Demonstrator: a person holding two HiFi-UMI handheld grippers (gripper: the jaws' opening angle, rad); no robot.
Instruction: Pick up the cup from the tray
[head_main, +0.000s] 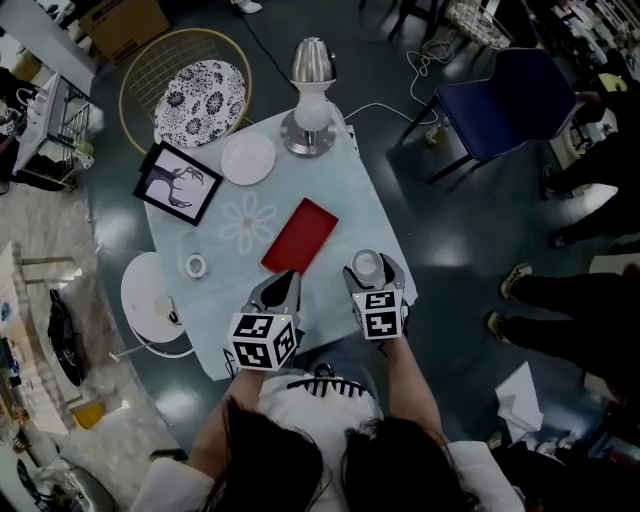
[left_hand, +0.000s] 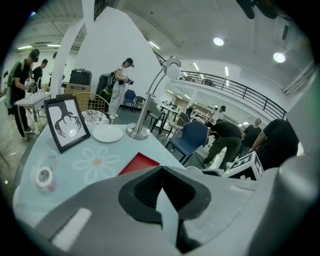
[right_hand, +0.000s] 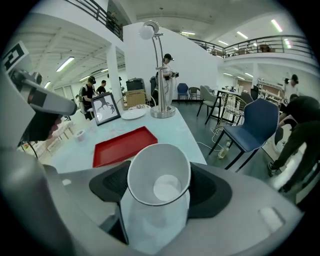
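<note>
Cup (right_hand: 159, 176), pinched in our right claw (right_hand: 160, 192) beside the tray (right_hand: 122, 146): we want a light squeeze and a level rim; left claw (left_hand: 164, 197) pressed together, empty.

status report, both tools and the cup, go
Right tool shut on cup, held off the red tray. Left tool shut, holding nothing. Nothing blocking.

Lamp (head_main: 311, 100), plate (head_main: 247, 158) (white), framed picture (head_main: 179, 183)
</note>
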